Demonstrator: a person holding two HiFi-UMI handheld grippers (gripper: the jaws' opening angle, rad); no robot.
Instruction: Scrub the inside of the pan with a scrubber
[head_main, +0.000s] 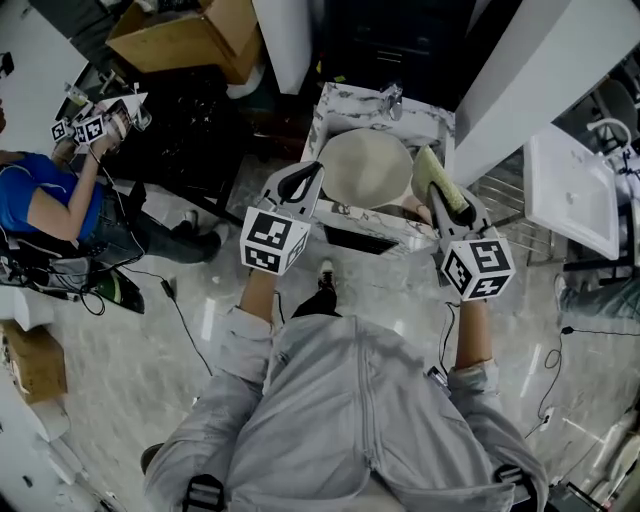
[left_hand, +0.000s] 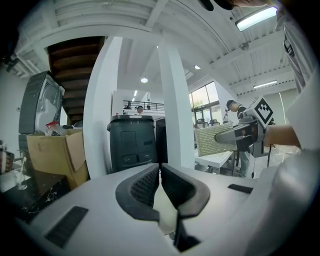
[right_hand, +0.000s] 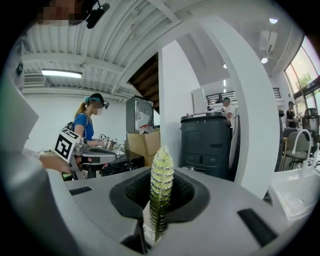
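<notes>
The scrubber (right_hand: 161, 186) was gripped edge-on between the jaws of the right gripper (head_main: 447, 192). It showed as a thin, flat pad of yellow-green, with a coarse, beaded weave that glinted at the edge. The jaws of the left gripper (left_hand: 160, 171) were pressed together at their tips, and nothing was held between their black ribbed pads.

In the head view the pan (head_main: 365, 168) was seen as a round, pale beige, smooth-surfaced shape. It was set into a small white stand (head_main: 340, 110) veined like marble, with a metal faucet (head_main: 392, 100) at the far edge. The pan lay between the two grippers and slightly beyond them. The left gripper's tips were just beside its left rim and the scrubber just beside its right rim (whether either touched the pan could not be told). The pan was not shown in either gripper view, where both tools were seen pointing level across the room.

A glossy, pale, marbled floor (head_main: 190, 330) was seen underneath. An open cardboard box (head_main: 185, 35) stood at the far left. A seated person (head_main: 45, 200) in a blue top was seen well apart at the left. A dark, boxy plastic bin (right_hand: 206, 145) was seen beyond the right gripper.
</notes>
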